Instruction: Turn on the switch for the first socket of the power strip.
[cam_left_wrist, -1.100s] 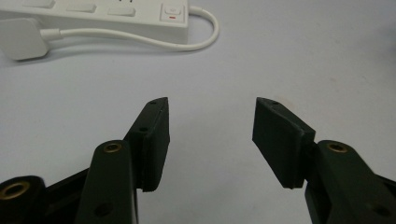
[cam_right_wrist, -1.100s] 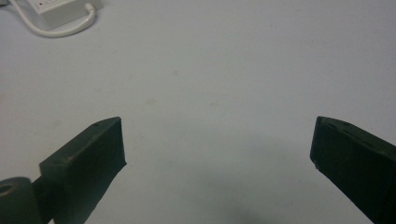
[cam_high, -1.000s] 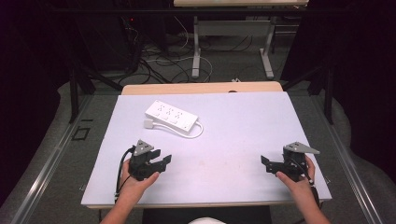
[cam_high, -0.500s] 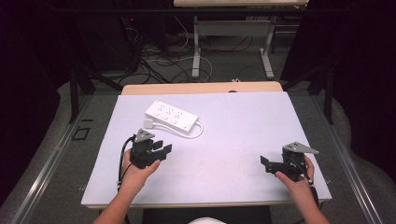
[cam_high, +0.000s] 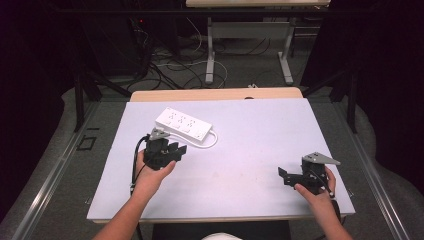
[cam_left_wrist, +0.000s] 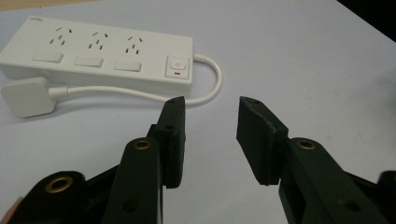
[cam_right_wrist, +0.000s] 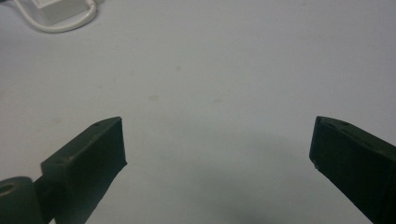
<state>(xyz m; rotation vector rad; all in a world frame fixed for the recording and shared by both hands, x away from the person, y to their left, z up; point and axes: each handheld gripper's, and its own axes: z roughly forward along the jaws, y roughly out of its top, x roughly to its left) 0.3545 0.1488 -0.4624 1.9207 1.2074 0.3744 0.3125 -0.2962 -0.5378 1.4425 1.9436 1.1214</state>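
Note:
A white power strip (cam_high: 182, 123) with several sockets lies on the far left part of the white table (cam_high: 260, 130), its cord (cam_high: 214, 139) looped at its right end. In the left gripper view the strip (cam_left_wrist: 98, 56), its flat white plug (cam_left_wrist: 25, 95) and the cord (cam_left_wrist: 208, 93) lie just beyond the jaws. My left gripper (cam_high: 175, 149) hovers right in front of the strip; it (cam_left_wrist: 210, 105) is open, its jaws have just been closing, and nothing is between them. My right gripper (cam_high: 286, 176) rests at the near right, wide open (cam_right_wrist: 217, 135) over bare table.
A wooden table edge (cam_high: 215, 94) shows behind the white top. Beyond it on the floor are cables (cam_high: 175, 65) and the metal legs of another table (cam_high: 285, 55). The strip's corner and cord (cam_right_wrist: 60, 23) sit far off in the right gripper view.
My left gripper has moved away from the near edge, forward and to the right, up to the power strip. Its jaws look narrower. The right gripper has stayed in place.

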